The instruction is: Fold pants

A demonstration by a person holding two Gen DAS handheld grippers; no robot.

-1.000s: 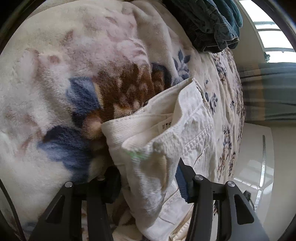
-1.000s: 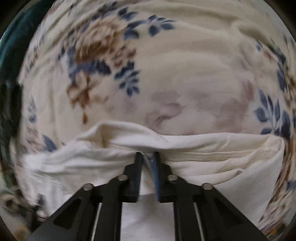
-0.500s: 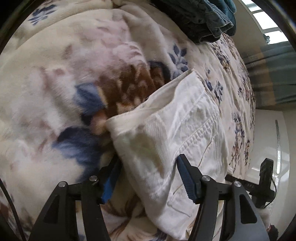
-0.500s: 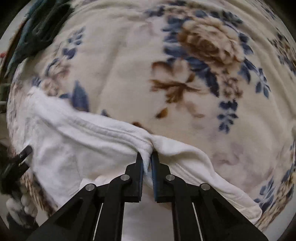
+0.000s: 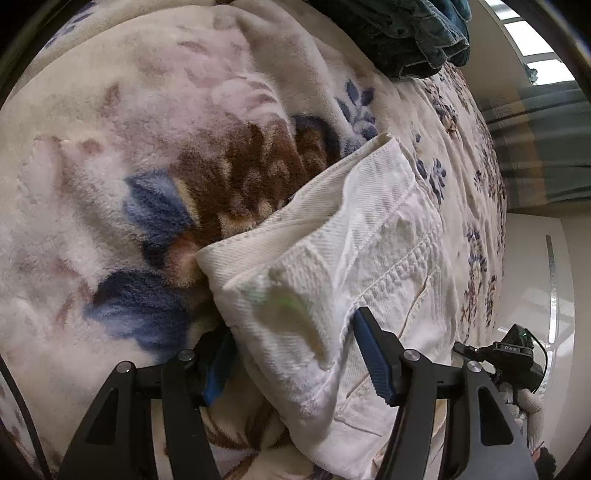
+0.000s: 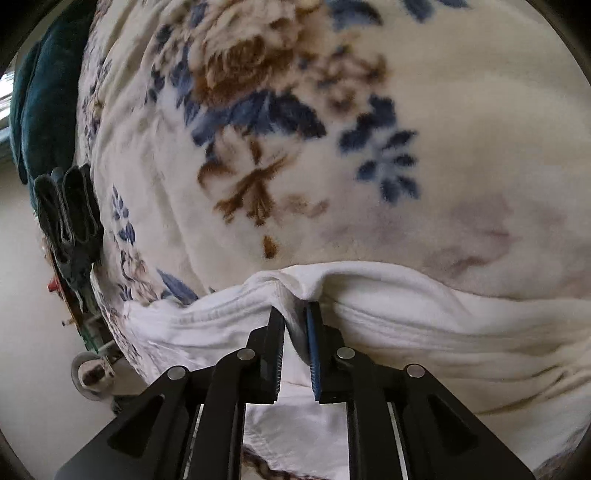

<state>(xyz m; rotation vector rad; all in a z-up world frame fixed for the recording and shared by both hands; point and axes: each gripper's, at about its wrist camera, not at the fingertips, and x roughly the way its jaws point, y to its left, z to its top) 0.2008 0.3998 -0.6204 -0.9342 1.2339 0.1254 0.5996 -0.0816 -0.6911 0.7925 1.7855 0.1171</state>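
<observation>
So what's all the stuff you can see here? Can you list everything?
white pants: one, white, folded on the blanket, between both pairs of fingers
blanket: one, cream with blue and brown flowers, under the pants
dark clothes: one pile, teal, far edge of the blanket
curtain: one, grey-green, beyond the bed
left gripper: one, black, blue pads, fingers open around a pants corner
right gripper: one, black, fingers have just been opening, a pants fold between them

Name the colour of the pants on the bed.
White pants, clearest in the left wrist view.
</observation>
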